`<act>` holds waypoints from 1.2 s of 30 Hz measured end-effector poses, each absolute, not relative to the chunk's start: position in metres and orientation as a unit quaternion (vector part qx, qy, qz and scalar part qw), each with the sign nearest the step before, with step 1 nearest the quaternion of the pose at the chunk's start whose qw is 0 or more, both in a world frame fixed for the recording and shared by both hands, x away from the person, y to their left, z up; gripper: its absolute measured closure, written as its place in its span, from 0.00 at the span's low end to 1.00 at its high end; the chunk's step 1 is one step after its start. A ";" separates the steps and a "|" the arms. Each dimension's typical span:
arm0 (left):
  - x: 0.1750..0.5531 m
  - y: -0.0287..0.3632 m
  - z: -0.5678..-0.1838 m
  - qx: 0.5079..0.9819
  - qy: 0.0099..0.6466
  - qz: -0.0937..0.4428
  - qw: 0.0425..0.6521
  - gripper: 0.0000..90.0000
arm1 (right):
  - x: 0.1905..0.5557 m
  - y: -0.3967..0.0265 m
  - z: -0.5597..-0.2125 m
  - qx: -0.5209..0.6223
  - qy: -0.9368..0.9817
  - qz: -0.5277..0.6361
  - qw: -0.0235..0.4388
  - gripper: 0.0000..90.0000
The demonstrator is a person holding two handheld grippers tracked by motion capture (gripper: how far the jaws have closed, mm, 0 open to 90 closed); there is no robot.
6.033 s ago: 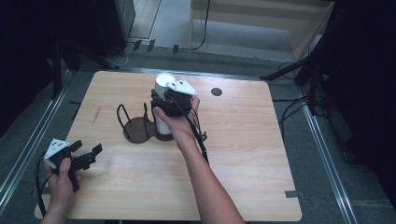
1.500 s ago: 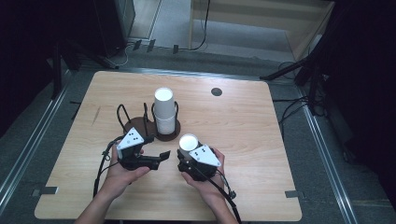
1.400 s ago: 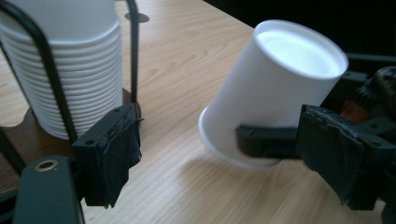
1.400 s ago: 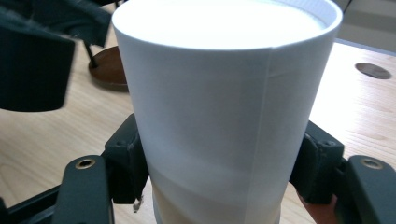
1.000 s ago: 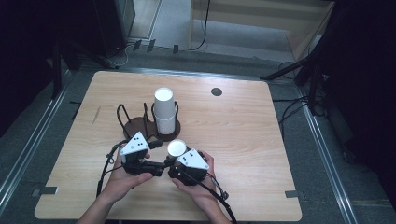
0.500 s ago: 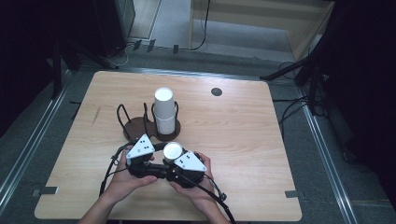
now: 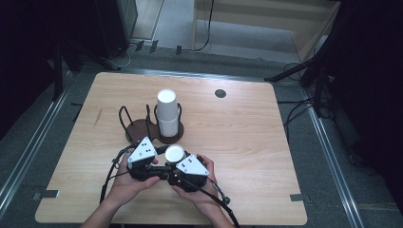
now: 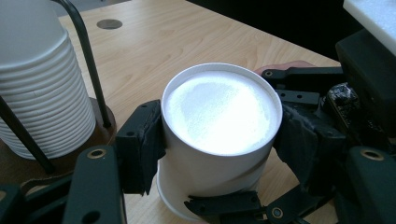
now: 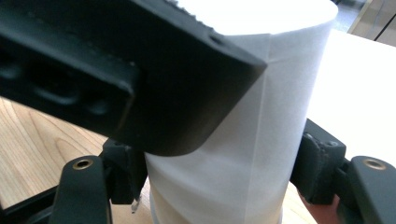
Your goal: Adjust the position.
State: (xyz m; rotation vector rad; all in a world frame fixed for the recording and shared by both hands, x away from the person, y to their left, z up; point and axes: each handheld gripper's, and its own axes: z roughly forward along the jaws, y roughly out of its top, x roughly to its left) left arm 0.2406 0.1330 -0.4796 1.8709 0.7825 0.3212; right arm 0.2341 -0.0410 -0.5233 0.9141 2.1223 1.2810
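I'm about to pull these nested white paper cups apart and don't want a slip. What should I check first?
1. Left gripper shut on the small stack of white paper cups: ok.
2. Right gripper shut on the same cups: ok.
3. Grips sit on different cups: cannot tell; a second rim shows low down.
4. Cups upright: ok.
5. Apart from the tall stack of white cups in the dark wire holder: ok.
6. Cups empty: cannot tell; top face looks flat.

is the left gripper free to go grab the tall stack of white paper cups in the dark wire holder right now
Probably not yet. The left gripper is closed on the single white paper cup, which the right gripper also clamps. The stack of white cups stands close behind, with nothing between.
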 end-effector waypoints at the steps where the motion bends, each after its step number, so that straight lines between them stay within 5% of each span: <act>1: 0.241 0.133 -0.480 0.779 0.326 0.132 0.519 0.39 | 0.234 -0.041 -0.523 0.333 0.779 0.470 0.248 0.33; 17: 0.243 0.143 -0.475 0.766 0.325 0.107 0.544 0.41 | 0.236 -0.042 -0.525 0.341 0.774 0.478 0.235 0.15; 27: 0.246 0.149 -0.472 0.771 0.326 0.097 0.538 0.40 | 0.232 -0.041 -0.528 0.316 0.774 0.477 0.271 0.29; 36: 0.251 0.148 -0.469 0.785 0.350 0.054 0.508 0.32 | 0.229 -0.038 -0.529 0.282 0.788 0.452 0.307 0.31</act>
